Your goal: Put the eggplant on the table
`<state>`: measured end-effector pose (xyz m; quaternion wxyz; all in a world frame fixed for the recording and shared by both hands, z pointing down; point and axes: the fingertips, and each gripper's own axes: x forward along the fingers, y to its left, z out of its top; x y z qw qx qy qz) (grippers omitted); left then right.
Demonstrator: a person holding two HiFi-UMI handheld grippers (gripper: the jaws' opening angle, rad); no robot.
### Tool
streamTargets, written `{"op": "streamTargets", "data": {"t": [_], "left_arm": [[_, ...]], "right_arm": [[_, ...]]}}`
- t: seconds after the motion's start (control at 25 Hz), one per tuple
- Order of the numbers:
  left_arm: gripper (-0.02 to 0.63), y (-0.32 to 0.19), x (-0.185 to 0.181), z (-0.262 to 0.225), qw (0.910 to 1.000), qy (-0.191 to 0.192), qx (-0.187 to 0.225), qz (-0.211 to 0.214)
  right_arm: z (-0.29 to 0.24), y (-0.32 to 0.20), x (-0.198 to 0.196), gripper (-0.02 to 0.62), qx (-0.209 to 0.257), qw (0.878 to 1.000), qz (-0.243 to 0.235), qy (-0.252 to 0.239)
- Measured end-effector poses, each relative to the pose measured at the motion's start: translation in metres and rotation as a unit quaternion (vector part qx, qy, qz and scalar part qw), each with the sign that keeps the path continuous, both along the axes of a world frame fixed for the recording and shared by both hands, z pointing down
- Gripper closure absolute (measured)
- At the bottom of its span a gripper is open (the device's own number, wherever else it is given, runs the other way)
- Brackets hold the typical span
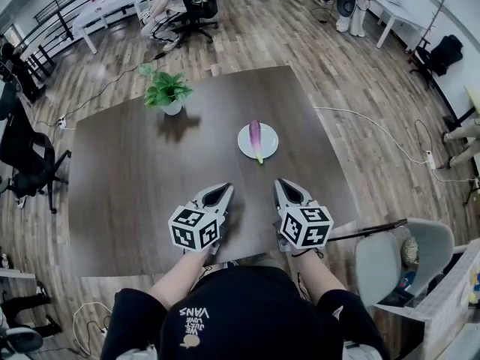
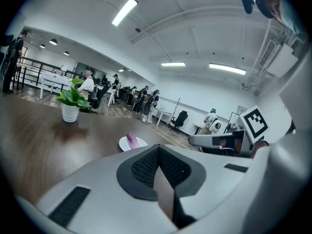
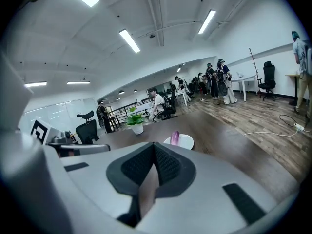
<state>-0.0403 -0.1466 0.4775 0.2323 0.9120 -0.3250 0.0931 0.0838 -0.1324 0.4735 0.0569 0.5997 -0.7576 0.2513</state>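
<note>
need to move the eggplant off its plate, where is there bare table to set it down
The table is mostly bare: the wide left side in front of the potted plant, and the strip between the plate and the near edge. Only the plate, holding the eggplant, is taken.

Cool, even light fell from ceiling tube lamps [image 2: 124,11], which burned out to white glare in both gripper views. The head view was dimmer and muted. The dark bench [image 1: 135,178] carried a soft sheen and a faint shadow beside the potted plant [image 1: 166,90]. Wide-angle distortion bowed straight lines, corners vignetted black, and the nearest foreground was soft.
</note>
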Motion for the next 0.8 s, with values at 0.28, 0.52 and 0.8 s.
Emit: {"op": "streamTargets", "data": {"t": [0.28,0.52,0.8], "left_arm": [[0.595,0.012,-0.015,-0.001,0.9998,-0.003,0.019,-0.007],[0.595,0.016,-0.018,-0.002,0.9995,-0.002,0.03,-0.007],[0.595,0.023,-0.014,-0.003,0.9996,0.004,0.028,-0.004]], "right_arm": [[0.002,0.015,-0.014,0.577,0.015,1.0,-0.001,0.025],[0.002,0.021,-0.017,0.577,0.018,0.999,0.002,0.029],[0.001,0.028,-0.011,0.577,0.018,0.999,0.008,0.029]]}}
